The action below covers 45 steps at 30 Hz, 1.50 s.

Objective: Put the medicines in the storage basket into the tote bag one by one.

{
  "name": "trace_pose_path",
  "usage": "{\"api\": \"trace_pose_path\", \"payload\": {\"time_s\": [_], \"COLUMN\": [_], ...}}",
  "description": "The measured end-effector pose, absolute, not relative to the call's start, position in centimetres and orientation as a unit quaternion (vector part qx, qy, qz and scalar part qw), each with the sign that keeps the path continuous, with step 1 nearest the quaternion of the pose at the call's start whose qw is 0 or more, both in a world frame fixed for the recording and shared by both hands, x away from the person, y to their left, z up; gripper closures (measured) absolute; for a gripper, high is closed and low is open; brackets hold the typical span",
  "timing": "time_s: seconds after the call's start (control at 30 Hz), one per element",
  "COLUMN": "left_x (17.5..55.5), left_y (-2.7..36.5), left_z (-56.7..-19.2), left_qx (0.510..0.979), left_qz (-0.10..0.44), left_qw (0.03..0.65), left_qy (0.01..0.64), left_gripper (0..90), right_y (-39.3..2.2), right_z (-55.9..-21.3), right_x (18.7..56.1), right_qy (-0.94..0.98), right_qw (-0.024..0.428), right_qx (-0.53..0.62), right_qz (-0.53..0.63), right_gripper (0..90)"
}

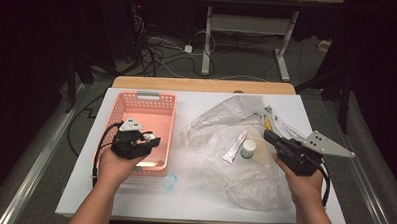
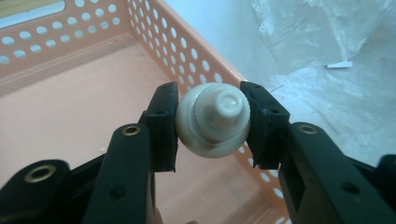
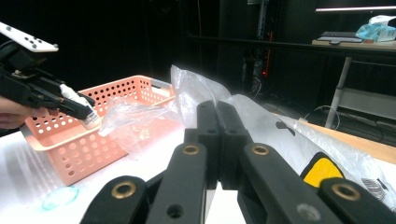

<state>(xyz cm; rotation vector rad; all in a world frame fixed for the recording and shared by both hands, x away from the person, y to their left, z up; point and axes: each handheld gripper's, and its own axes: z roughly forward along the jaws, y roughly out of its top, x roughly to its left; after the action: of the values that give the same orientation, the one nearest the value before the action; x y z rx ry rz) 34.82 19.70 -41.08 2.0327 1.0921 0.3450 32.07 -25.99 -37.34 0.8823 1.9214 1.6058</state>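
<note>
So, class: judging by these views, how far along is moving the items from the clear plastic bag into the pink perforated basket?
Done: nothing certain; the pink perforated basket floor looks bare in the left gripper view. In hand: the left gripper clamps a white capped plastic bottle above the basket. Left: a red-and-white tube and a small white-lidded jar by the clear plastic bag; the right gripper is shut, empty.

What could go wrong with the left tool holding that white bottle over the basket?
1. The left tool pinches the round white bottle on its curved sides, so it could slip out or twist.
2. It hangs close to the pink basket wall; a release here might hit the rim and bounce onto the table.
</note>
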Motion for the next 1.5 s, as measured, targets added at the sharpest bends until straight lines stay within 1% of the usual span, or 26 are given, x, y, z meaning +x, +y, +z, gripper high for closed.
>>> {"api": "trace_pose_path", "payload": {"time_s": [0.07, 0.17, 0.3, 0.8, 1.2, 1.5], "left_x": [34.2, 33.5, 32.9, 31.7, 30.8, 30.2], "left_y": [19.7, 19.6, 19.5, 19.9, 17.7, 15.4], "left_z": [-41.1, -41.3, -41.2, -41.0, -40.2, -40.3], "left_qx": [0.796, 0.789, 0.786, 0.769, 0.781, 0.791], "left_qz": [0.144, 0.142, 0.156, 0.160, 0.152, 0.128], "left_qw": [0.400, 0.415, 0.420, 0.455, 0.472, 0.482], "left_qy": [0.430, 0.430, 0.426, 0.419, 0.381, 0.354], "left_gripper": [57.6, 57.7, 57.7, 57.8, 57.7, 57.7], "right_y": [-26.0, -25.8, -25.7, -26.2, -25.8, -26.3], "right_z": [-37.4, -37.4, -37.4, -37.5, -37.7, -37.7], "right_x": [32.1, 32.1, 32.1, 32.3, 32.5, 32.5], "right_qy": [0.702, 0.702, 0.702, 0.702, 0.704, 0.703], "right_qw": [0.240, 0.242, 0.239, 0.239, 0.233, 0.237], "right_qx": [0.323, 0.321, 0.323, 0.321, 0.321, 0.321], "right_qz": [0.588, 0.588, 0.588, 0.589, 0.589, 0.589], "right_gripper": [90.0, 90.0, 90.0, 90.0, 90.0, 90.0]}}
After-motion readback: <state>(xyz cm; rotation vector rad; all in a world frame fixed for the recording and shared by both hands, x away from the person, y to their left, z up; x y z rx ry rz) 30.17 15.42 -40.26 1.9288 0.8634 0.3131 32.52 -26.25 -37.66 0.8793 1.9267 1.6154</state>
